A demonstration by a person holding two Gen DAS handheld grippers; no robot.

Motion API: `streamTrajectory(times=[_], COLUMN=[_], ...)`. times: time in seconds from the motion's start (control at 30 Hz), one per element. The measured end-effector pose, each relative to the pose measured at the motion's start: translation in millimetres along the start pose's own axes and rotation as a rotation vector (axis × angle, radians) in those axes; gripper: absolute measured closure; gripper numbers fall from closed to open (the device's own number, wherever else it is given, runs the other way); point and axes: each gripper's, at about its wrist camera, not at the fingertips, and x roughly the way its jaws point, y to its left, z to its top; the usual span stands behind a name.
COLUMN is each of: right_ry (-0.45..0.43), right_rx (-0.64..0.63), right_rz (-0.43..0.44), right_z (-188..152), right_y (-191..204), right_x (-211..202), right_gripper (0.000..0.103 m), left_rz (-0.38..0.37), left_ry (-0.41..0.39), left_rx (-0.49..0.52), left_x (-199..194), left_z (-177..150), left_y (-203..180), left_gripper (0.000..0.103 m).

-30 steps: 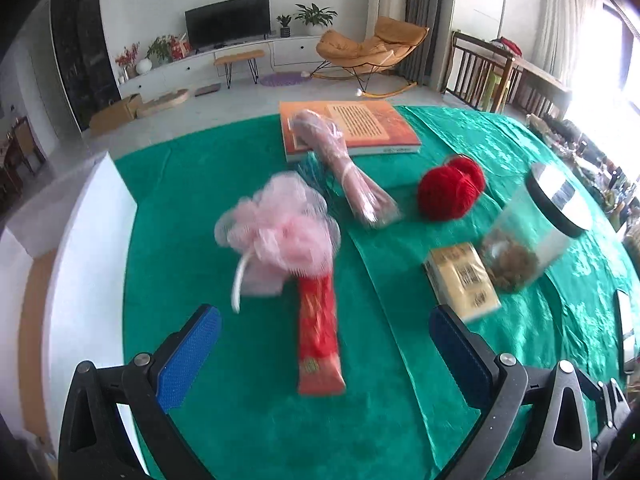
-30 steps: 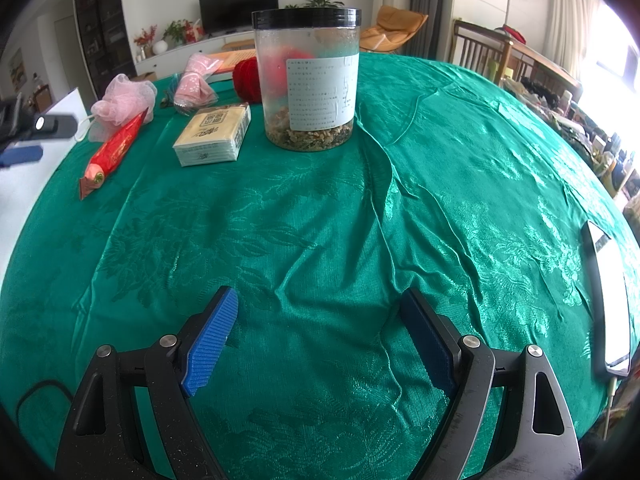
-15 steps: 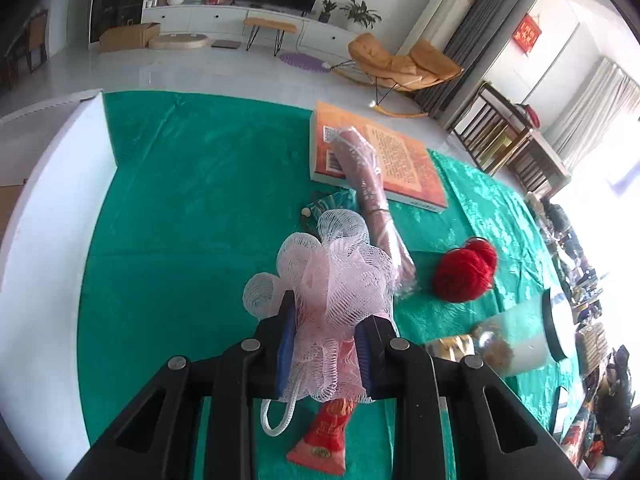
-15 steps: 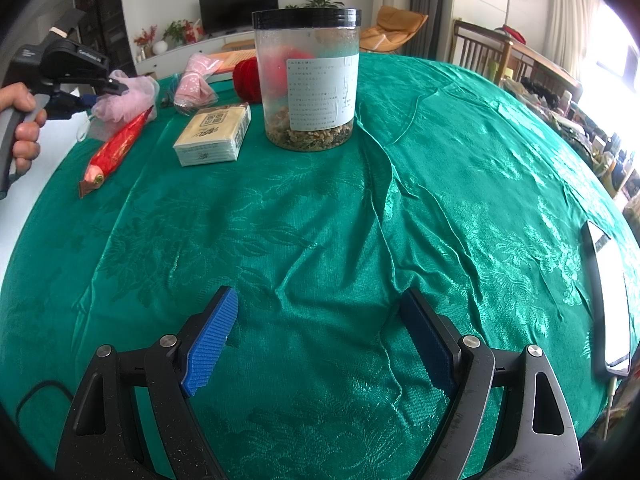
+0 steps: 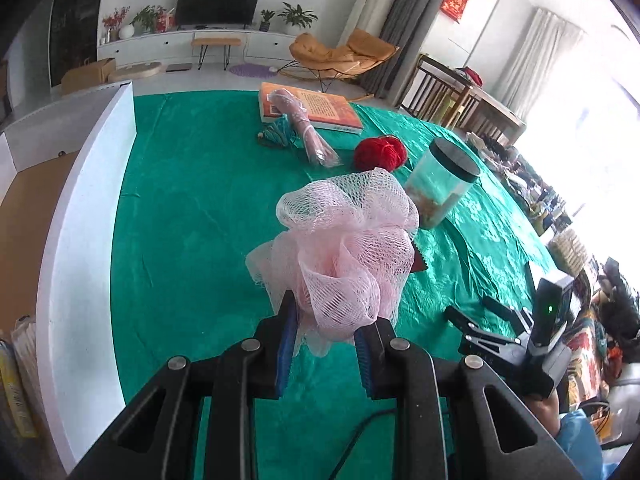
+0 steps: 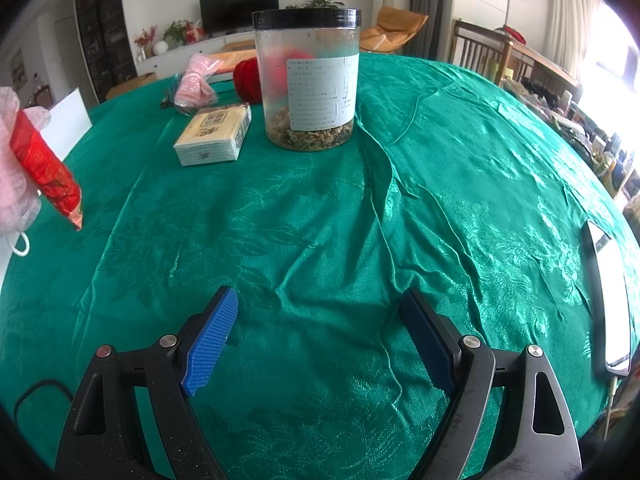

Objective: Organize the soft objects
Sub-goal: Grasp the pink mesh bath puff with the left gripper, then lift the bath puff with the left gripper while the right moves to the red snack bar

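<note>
1. At the far left a white rectangular bin (image 5: pixel 86 240) stands against the edge of the worktop covered in green patterned cloth (image 5: pixel 192 208); judging by the task, it may be where the soft things go, and its inside is not visible
2. The left gripper (image 5: pixel 326 344) has its fingers closed on the pink mesh bath puff (image 5: pixel 344 248), which is held up clear of the cloth; in the right wrist view a red foil packet (image 6: pixel 44 168) hangs tangled with the puff off the worktop, so it seems to be riding along unintended
3. Further back lie a teal cord bundle (image 5: pixel 276 132), a pink fabric roll in clear wrap (image 5: pixel 306 130) resting partly on an orange hardcover book (image 5: pixel 320 110), and a red yarn ball (image 5: pixel 380 152); these soft things sit untouched
4. A small cream paper packet (image 6: pixel 214 134) lies just beside a clear plastic jar with a black lid (image 6: pixel 308 80), neither of them soft
5. The right gripper (image 6: pixel 320 340) hovers low over bare cloth with its fingers spread wide and nothing between them
6. My reading: the task is at an early stage, with one soft thing lifted but not yet placed, and the fabric roll, yarn and cord left to sort
</note>
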Motion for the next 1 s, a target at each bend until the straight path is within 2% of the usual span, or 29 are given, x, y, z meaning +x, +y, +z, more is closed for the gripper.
streamTrajectory(times=[0.17,0.3,0.37,0.43,0.6,0.63,0.67,0.7,0.77,0.8,0.83,0.93,1.0], right_ry=[0.000,0.000,-0.001,0.000,0.000,0.000,0.000,0.000,-0.001,-0.001,-0.001,-0.001,-0.001], right_rx=[0.000,0.000,0.000,0.000,0.000,0.000,0.000,0.000,0.000,0.000,0.000,0.000,0.000], right_rz=[0.000,0.000,0.001,0.000,0.000,0.000,0.000,0.000,0.000,0.000,0.000,0.000,0.000], right_z=[0,0,0,0,0,0,0,0,0,0,0,0,0], right_y=[0,0,0,0,0,0,0,0,0,0,0,0,0], right_x=[0,0,0,0,0,0,0,0,0,0,0,0,0], right_gripper=[0.017,0.017,0.017,0.017,0.017,0.017,0.017,0.017,0.017,0.017,0.017,0.017,0.017], left_rz=[-0.161,-0.186,-0.167,-0.116,0.070,0.074,0.046,0.010,-0.055,-0.085,-0.104,-0.123,-0.092], left_ry=[-0.021,-0.008,-0.018,-0.044,-0.096,-0.095,-0.078,-0.051,0.003,0.013,0.004,-0.055,-0.036], left_rx=[0.107,0.081,0.042,0.015,-0.039,-0.042,-0.048,-0.054,-0.046,-0.030,-0.004,0.122,0.212], left_x=[-6,4,1,-3,-9,-7,-4,0,7,8,7,1,7], left_z=[-9,-7,-6,-1,7,6,3,0,-6,-9,-12,-21,-27], left_y=[-36,-44,-35,-22,12,15,16,16,9,1,-9,-40,-59], left_gripper=[0.077,0.077,0.077,0.077,0.076,0.076,0.075,0.072,0.053,0.028,0.009,0.002,0.001])
